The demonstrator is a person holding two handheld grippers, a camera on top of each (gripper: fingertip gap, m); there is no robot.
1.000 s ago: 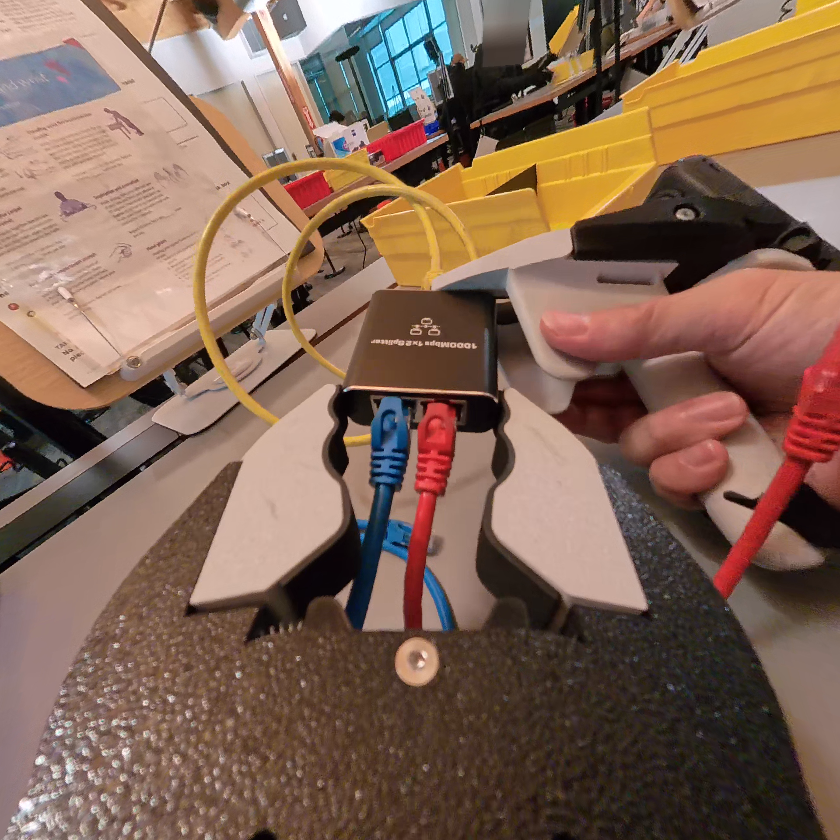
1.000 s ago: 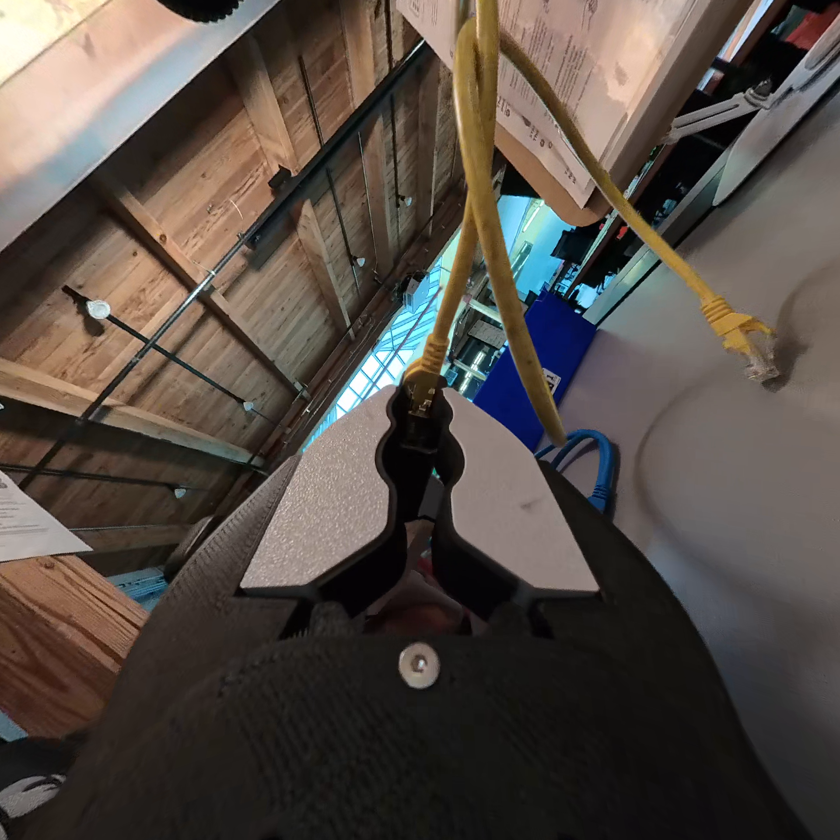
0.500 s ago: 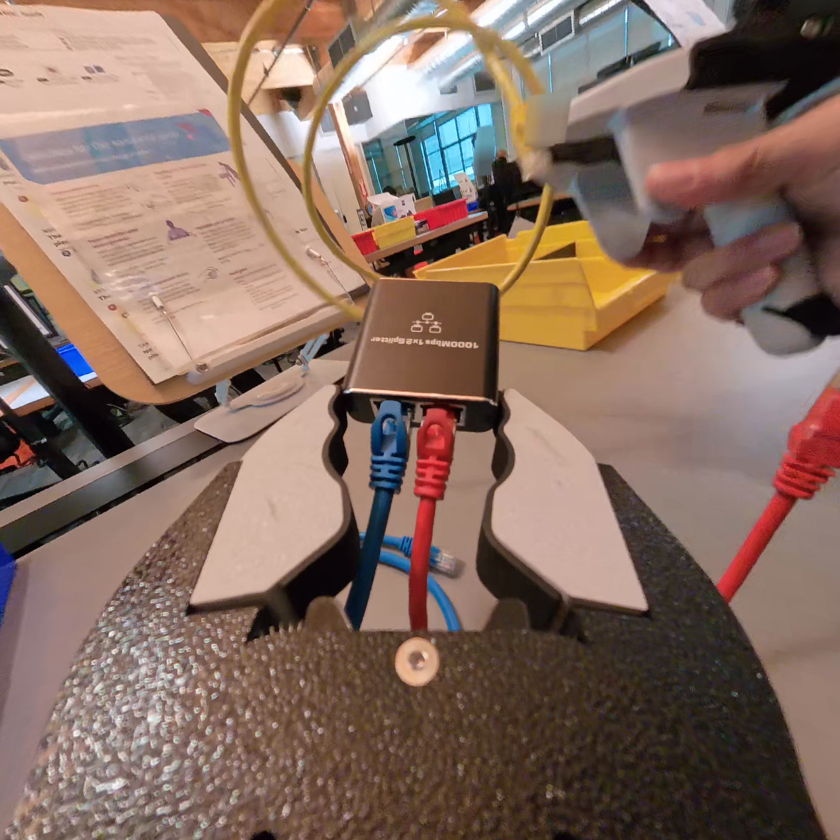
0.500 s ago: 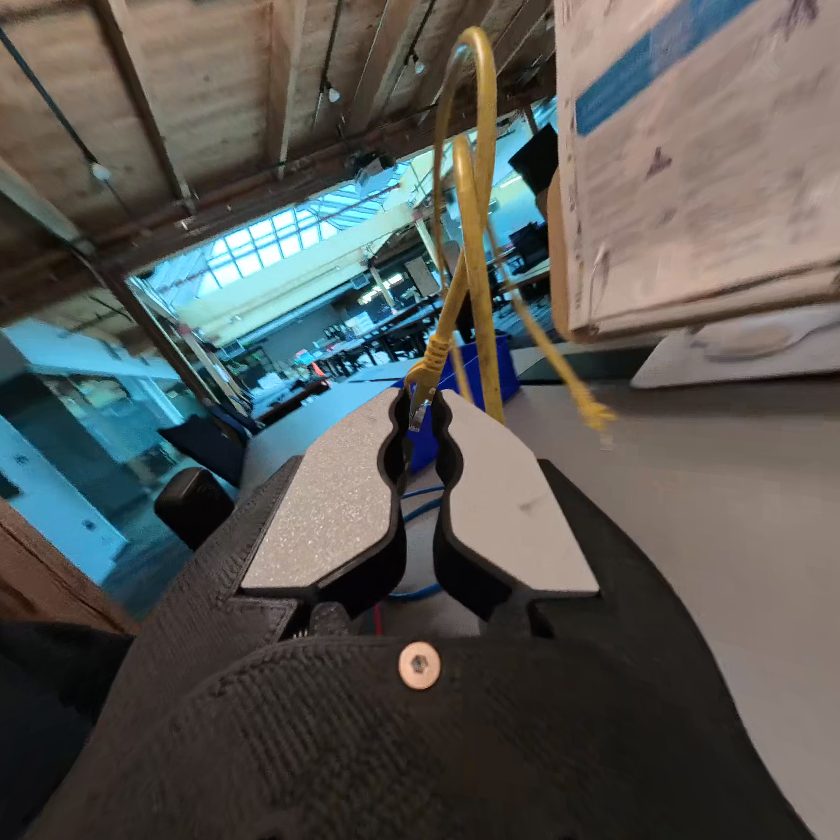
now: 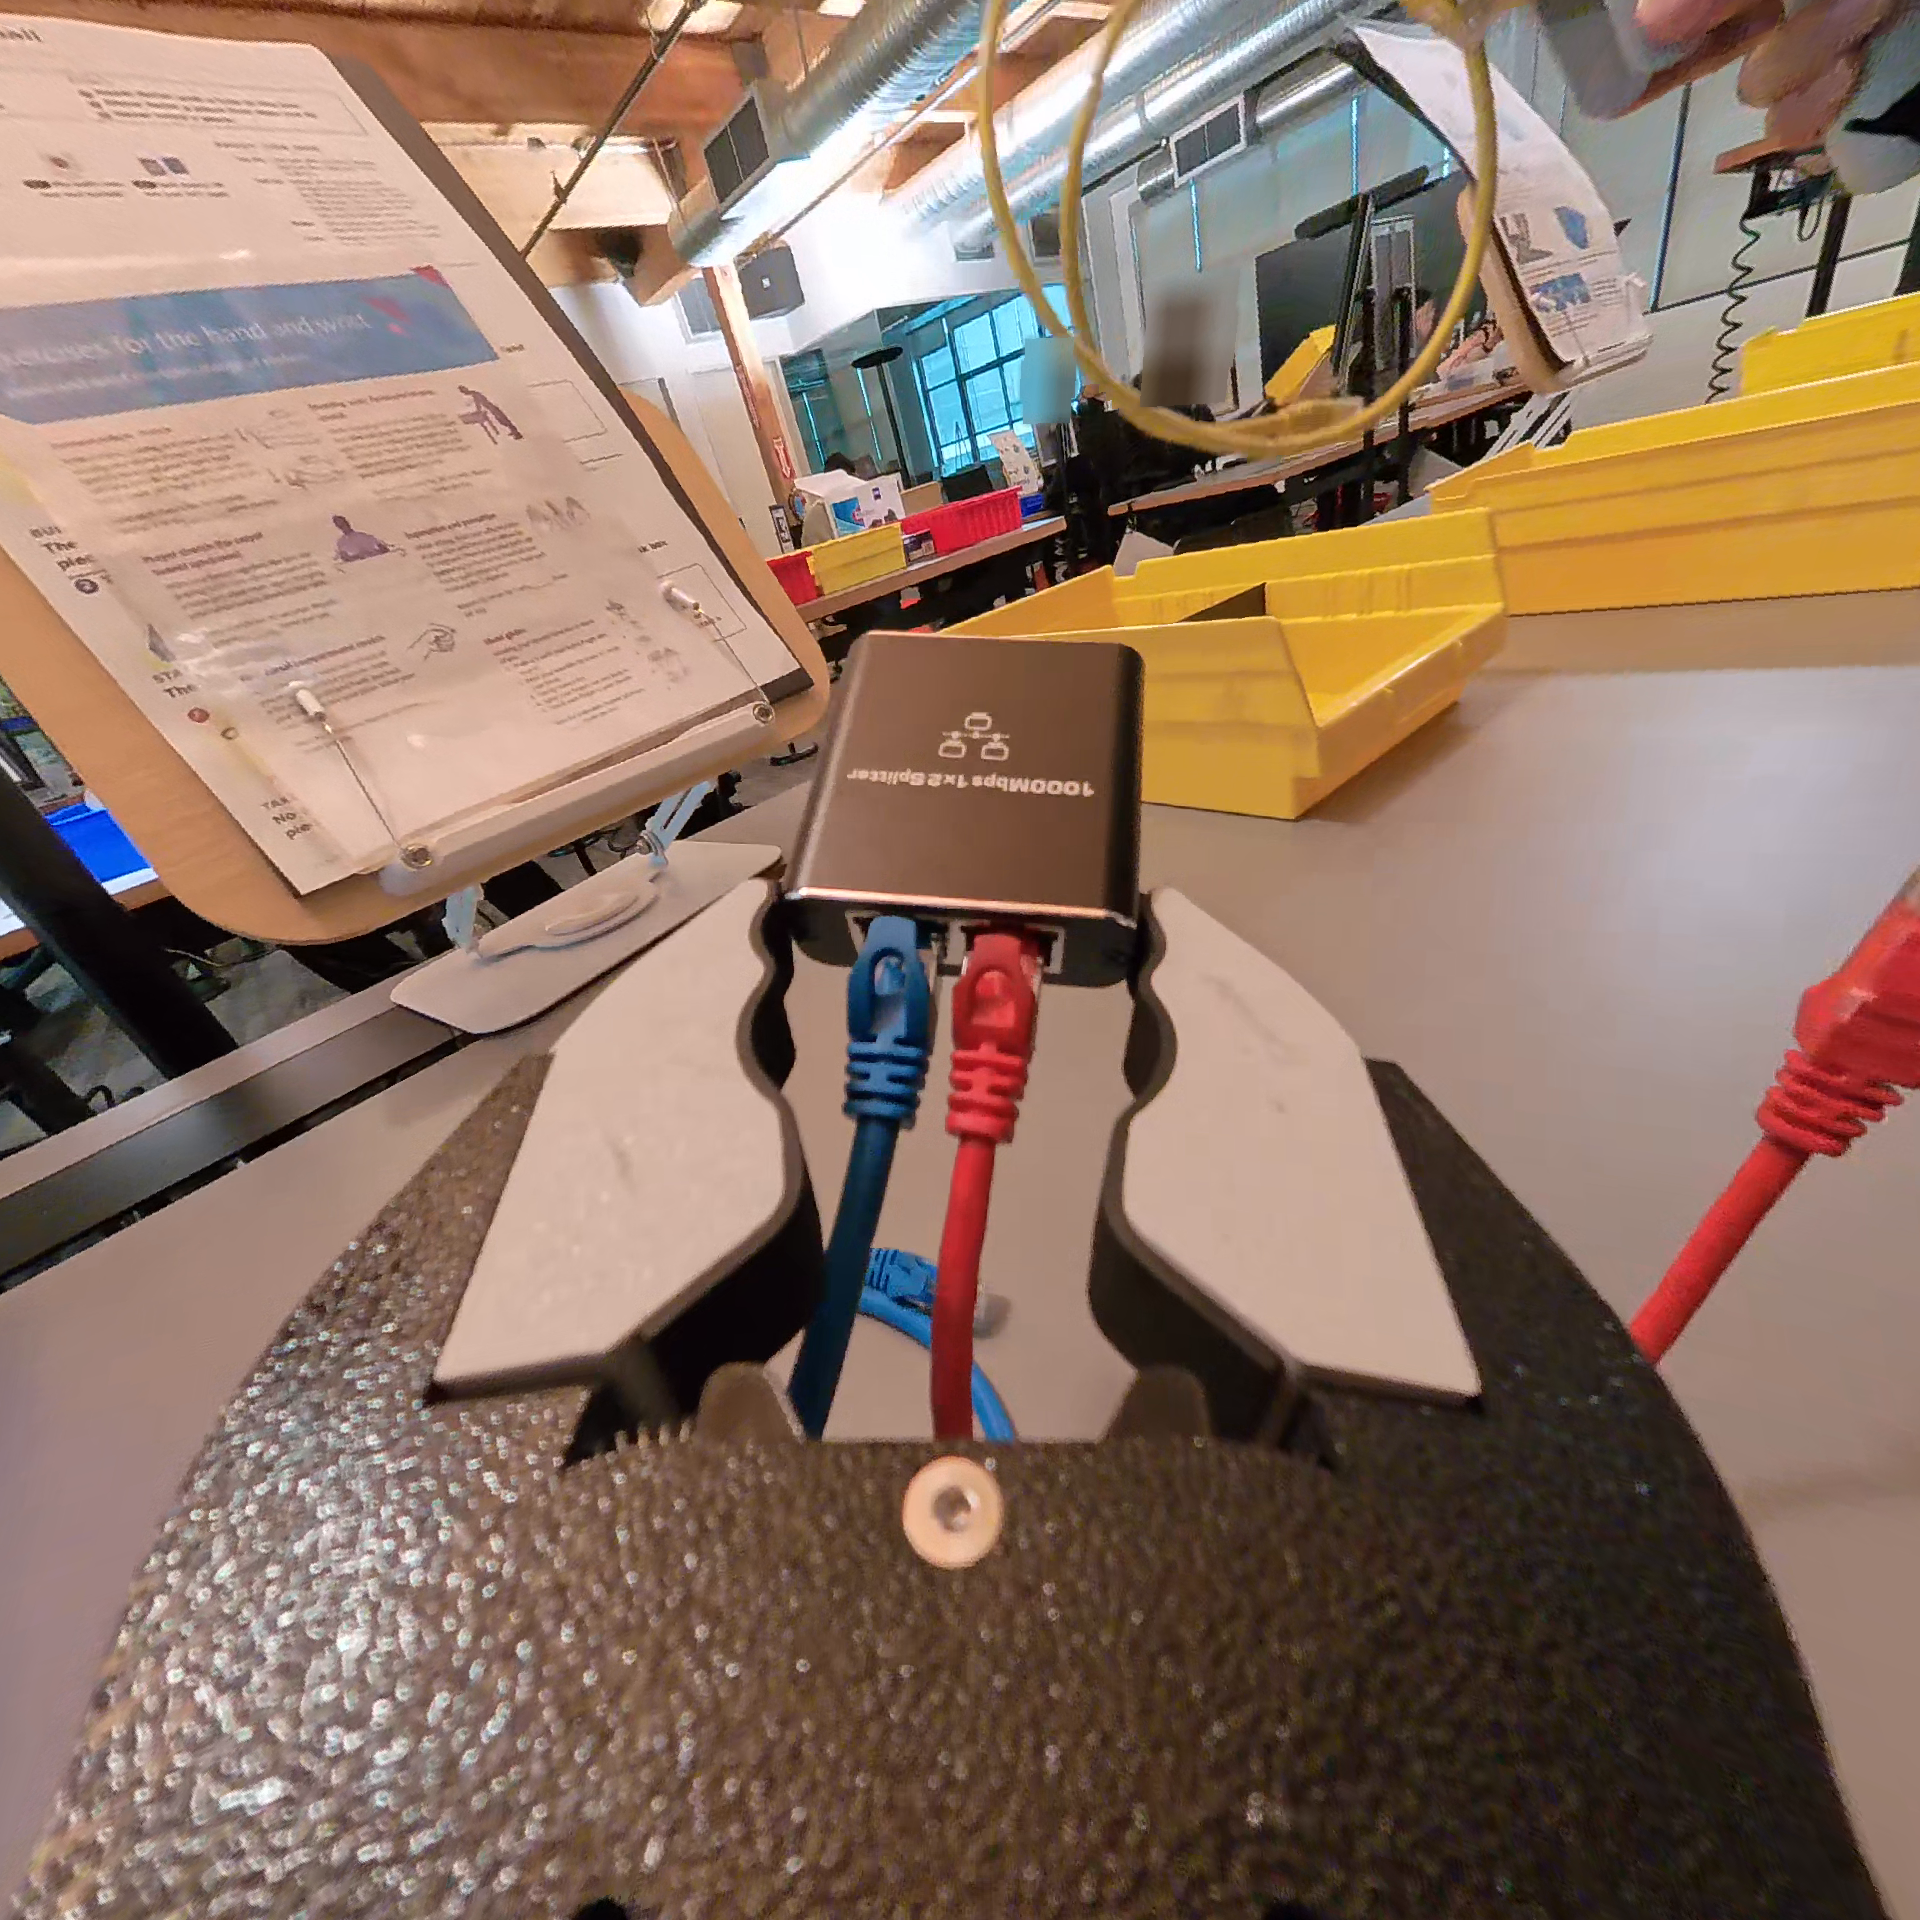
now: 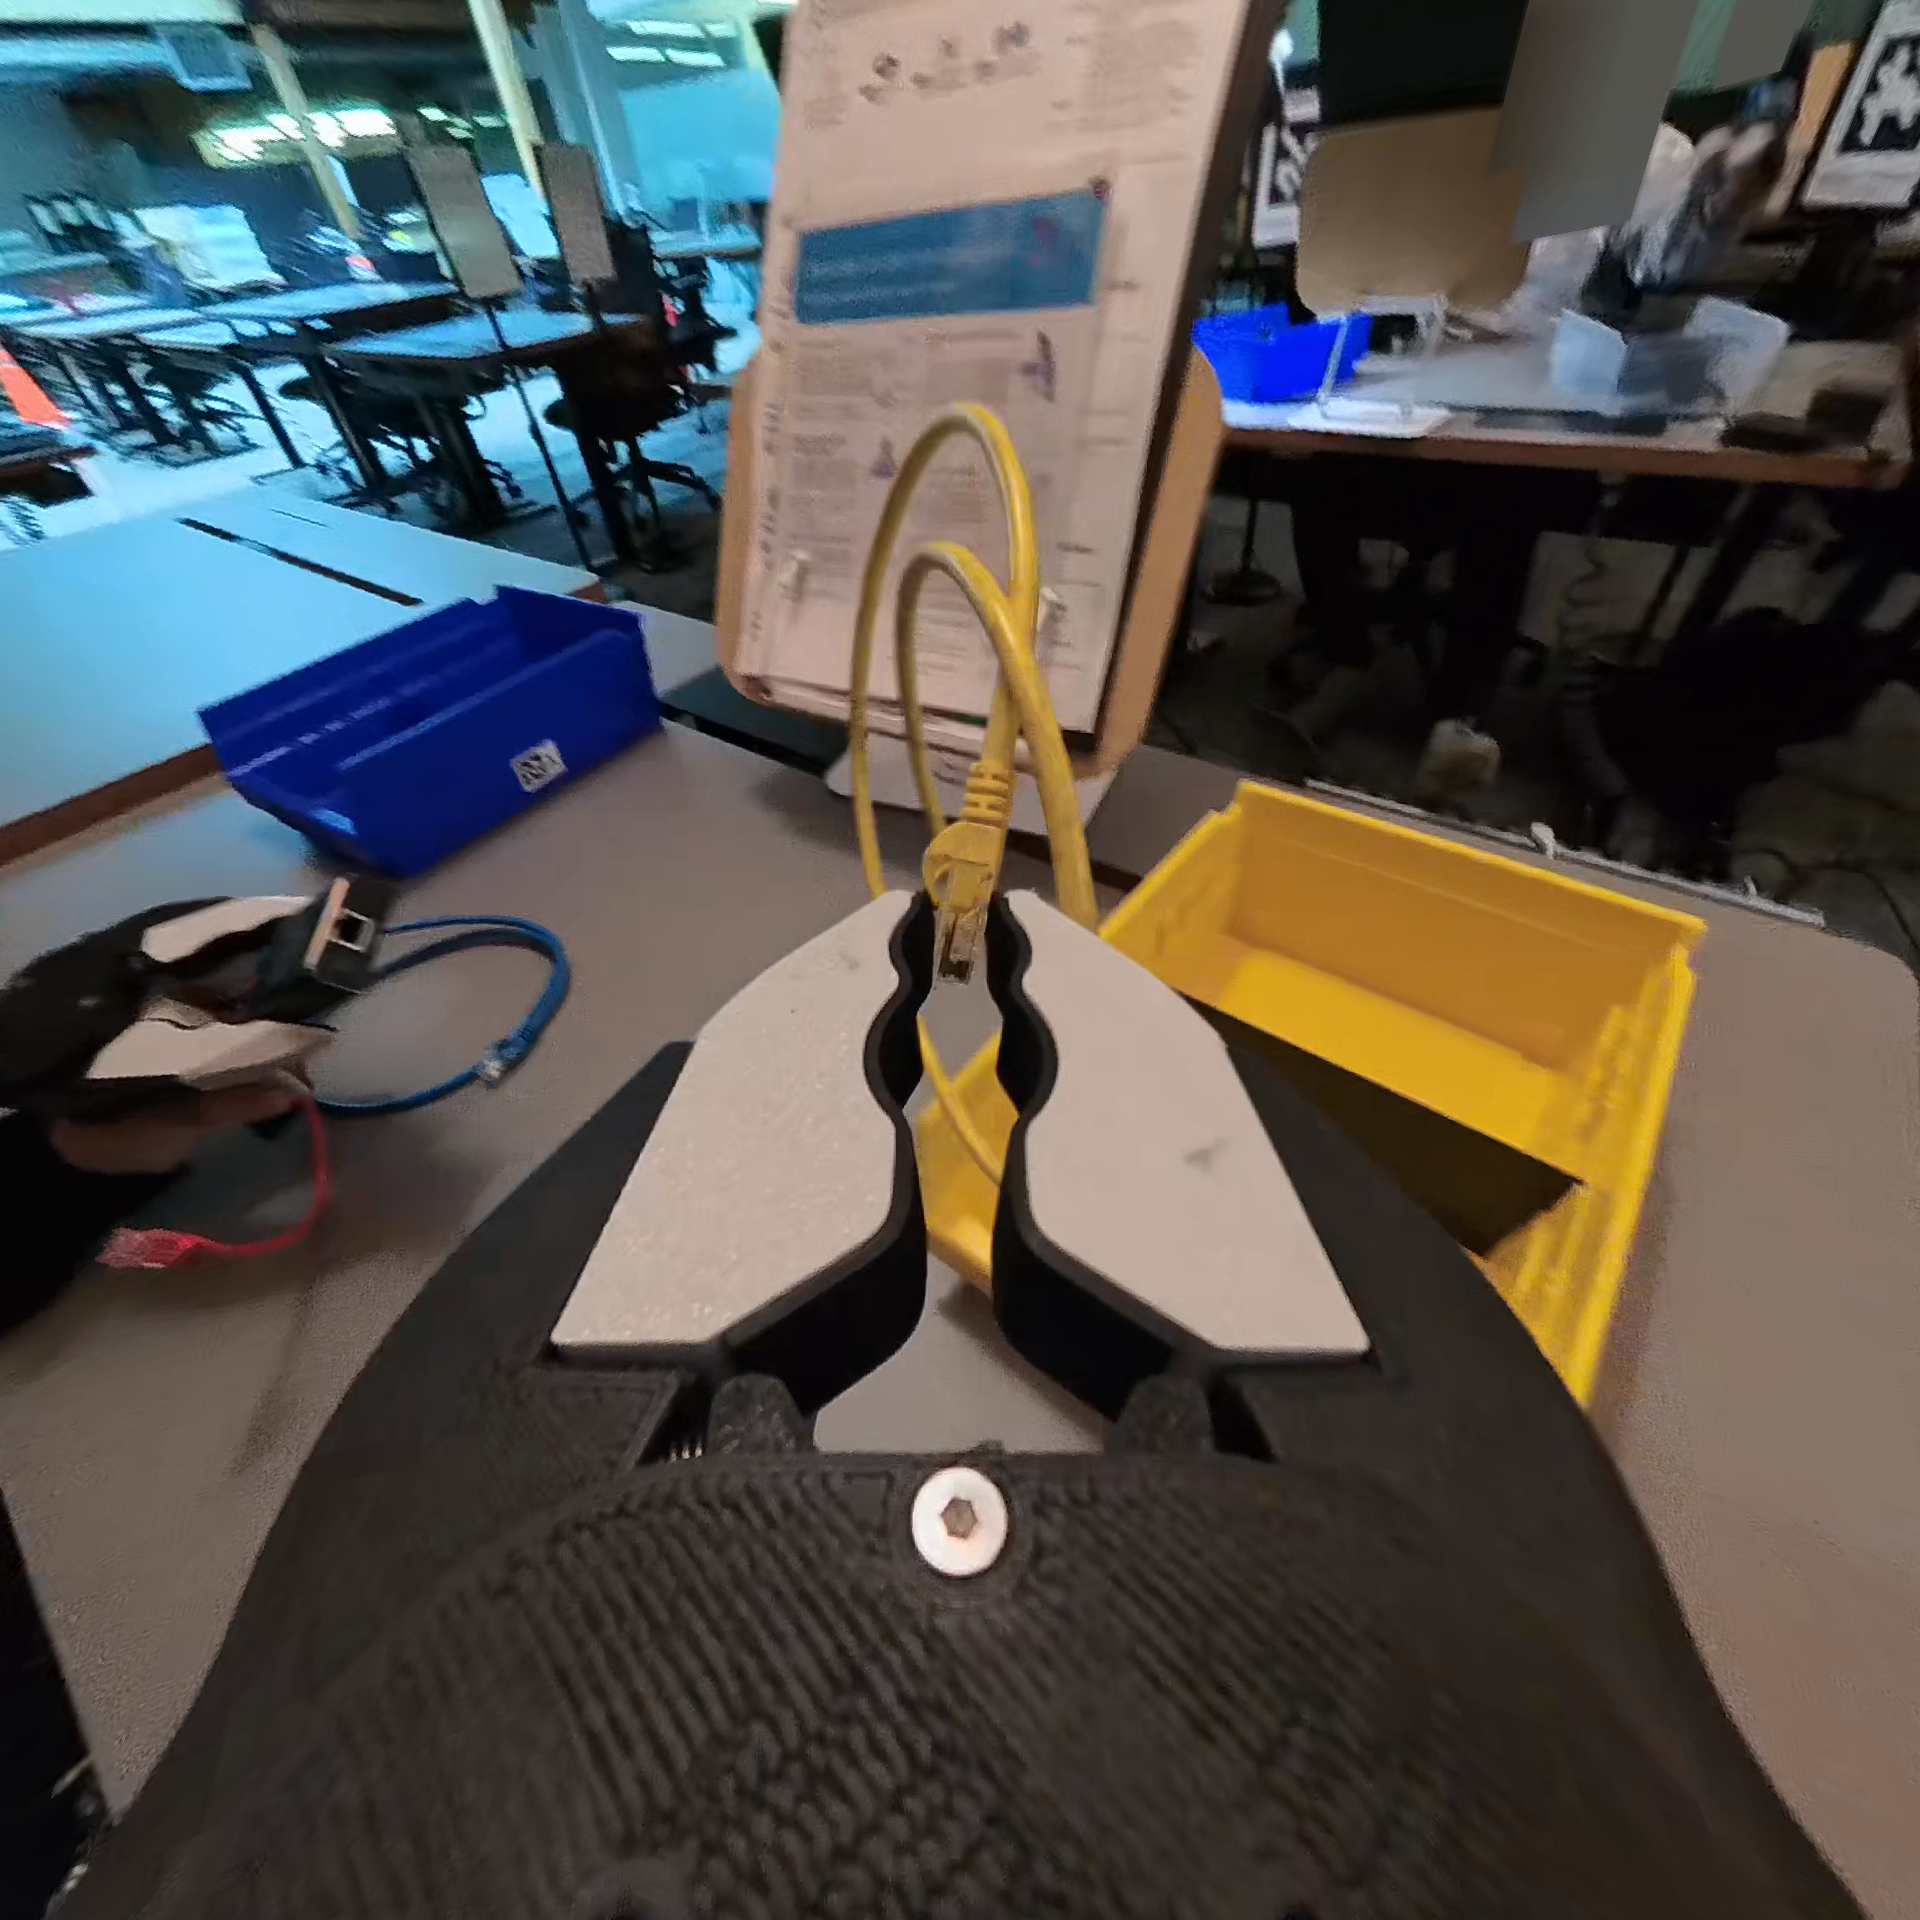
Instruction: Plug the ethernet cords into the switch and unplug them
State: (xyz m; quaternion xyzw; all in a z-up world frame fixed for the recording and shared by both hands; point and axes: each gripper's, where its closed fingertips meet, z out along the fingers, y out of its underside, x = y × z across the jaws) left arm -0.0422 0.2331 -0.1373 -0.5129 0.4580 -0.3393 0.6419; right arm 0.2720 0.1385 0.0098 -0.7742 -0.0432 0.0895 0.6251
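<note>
Since a second ago: yellow cord (image 6: 940, 665) pulled out of the switch (image 5: 982, 769) and carried up and away; right gripper (image 6: 961, 940), then close against the far end of the switch, now raised above the yellow bin (image 6: 1382, 997). Switch: small black box, clamped by its sides between the fingertips of the left gripper (image 5: 961, 925), held above the grey table (image 5: 1507, 935), likely to brace it against the pull of unplugging. Blue cord (image 5: 883, 1039) and red cord (image 5: 982, 1049): both plugged into the near face of the switch, side by side, blue to the left of red, trailing back between the left fingers. Far face of switch: port vacant in the right wrist view. Right gripper: nearly closed, pinching the yellow plug at the tips; rest of that cord looped in two coils above and beyond the switch, other end hanging free. Yellow bin: on the table beyond the switch, to its right; nothing visible inside apart from a dark divider. Blue bin (image 6: 436, 727): beyond the switch, to its left; contents not discernible. Judged stage: unplugging under way, one cord out, two remaining.
</note>
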